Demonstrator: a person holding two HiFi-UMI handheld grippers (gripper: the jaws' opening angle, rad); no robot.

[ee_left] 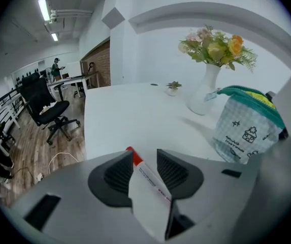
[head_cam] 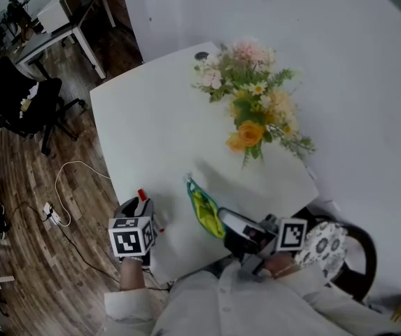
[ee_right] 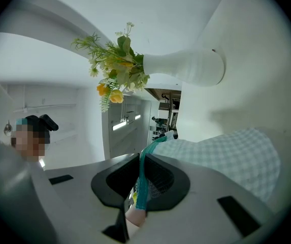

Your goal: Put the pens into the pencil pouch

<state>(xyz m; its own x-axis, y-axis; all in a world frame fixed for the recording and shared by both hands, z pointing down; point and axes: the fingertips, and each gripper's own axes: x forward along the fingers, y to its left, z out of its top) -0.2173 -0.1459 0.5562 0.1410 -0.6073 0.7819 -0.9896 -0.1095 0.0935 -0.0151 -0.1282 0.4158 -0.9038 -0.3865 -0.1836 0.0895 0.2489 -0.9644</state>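
Two musts: w/ right gripper (ee_right: pixel 141 159) clamped on the teal zip rim of the checked fabric pencil pouch (ee_right: pixel 226 159), left gripper (ee_left: pixel 144 155), jaws parted, should pinch the loose red-capped white pen (ee_left: pixel 148 187) btwn them squarely before tipping it in.

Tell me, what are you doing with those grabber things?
A person at a white table holds a gripper in each hand. The right gripper is clamped on the teal zipper edge of the checked pencil pouch, holding it upright. The left gripper, off to the side, has a white pen with a red cap between its jaws, which stand apart. The pen is not in the pouch yet.
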